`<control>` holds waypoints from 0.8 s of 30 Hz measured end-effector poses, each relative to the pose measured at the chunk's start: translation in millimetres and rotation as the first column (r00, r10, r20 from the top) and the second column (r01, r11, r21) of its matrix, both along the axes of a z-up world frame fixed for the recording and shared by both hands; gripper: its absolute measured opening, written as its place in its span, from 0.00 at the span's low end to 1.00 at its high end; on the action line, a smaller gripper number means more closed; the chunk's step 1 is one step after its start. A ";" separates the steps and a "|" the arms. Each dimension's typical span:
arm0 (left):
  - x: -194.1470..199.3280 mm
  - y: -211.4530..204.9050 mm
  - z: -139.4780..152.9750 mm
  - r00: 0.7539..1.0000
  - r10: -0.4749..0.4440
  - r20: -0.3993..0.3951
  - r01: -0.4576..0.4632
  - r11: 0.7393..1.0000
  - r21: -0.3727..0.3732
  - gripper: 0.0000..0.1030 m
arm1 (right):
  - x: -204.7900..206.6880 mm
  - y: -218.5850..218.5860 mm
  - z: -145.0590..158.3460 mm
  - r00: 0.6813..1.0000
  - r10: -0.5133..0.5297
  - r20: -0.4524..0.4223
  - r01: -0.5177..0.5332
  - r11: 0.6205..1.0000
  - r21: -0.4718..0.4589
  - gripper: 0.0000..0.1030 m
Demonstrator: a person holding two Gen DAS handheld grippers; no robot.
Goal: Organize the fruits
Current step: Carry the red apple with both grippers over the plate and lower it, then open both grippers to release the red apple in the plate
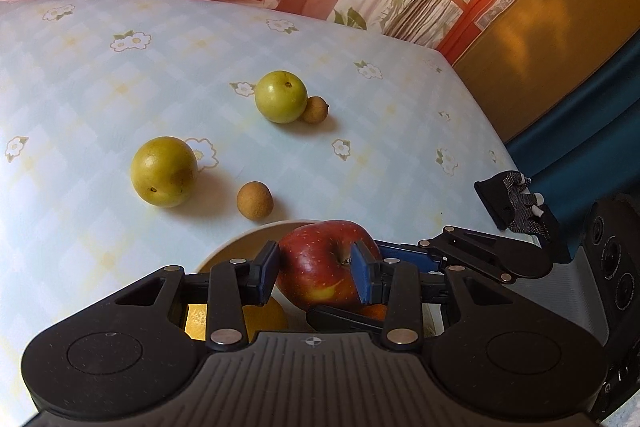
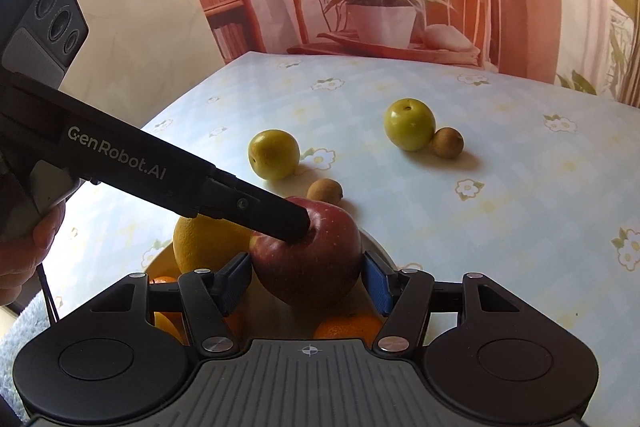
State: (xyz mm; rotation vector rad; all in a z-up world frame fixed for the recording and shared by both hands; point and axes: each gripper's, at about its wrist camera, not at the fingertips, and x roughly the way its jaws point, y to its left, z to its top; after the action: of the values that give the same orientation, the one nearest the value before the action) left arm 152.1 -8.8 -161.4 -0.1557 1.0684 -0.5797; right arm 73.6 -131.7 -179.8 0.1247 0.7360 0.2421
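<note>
A red apple [image 1: 320,267] [image 2: 308,259] hangs just above a cream bowl [image 1: 240,241] [image 2: 378,245] at the table's near edge. My left gripper [image 1: 315,274] is shut on it, one pad on its side and the other in the stem hollow. From the right wrist view, one of its fingers [image 2: 280,217] presses into that hollow. My right gripper [image 2: 306,283] is shut on the apple's two sides. A large orange [image 2: 204,239] [image 1: 268,319] and a mandarin [image 2: 348,323] lie in the bowl. Two yellow-green fruits [image 1: 164,171] [image 1: 281,102] and two small brown ones [image 1: 255,199] [image 1: 315,109] sit on the cloth.
The table [image 1: 100,87] wears a pale floral cloth; its right edge [image 1: 472,99] drops to a yellow and blue area. A printed backdrop with a potted plant [image 2: 380,3] stands behind. A person's hand [image 2: 20,259] holds the left gripper's handle.
</note>
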 end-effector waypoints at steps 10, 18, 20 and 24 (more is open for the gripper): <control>-1.8 -5.6 0.0 0.999 -0.023 0.028 0.022 1.000 0.018 0.41 | -2.3 -2.2 0.1 1.000 -0.001 0.001 0.001 1.000 0.006 0.55; 0.3 -0.8 0.8 1.000 0.008 0.025 -0.008 1.000 0.004 0.41 | -7.6 -3.2 1.4 1.000 -0.004 -0.001 0.004 1.000 -0.011 0.55; 2.4 3.4 2.7 1.000 0.020 0.024 -0.019 1.000 -0.016 0.42 | -10.0 -4.4 2.6 1.000 -0.007 0.005 0.007 1.000 -0.015 0.55; 5.3 15.8 12.5 0.997 0.066 0.046 -0.063 0.995 -0.072 0.44 | -14.5 -10.9 8.6 1.000 -0.016 0.025 0.017 1.000 -0.006 0.55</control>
State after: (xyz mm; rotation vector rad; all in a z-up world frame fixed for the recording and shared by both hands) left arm 157.3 7.0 -148.8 -0.2361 0.9934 -0.5608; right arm 59.1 -142.7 -171.2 0.1215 0.7101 0.2253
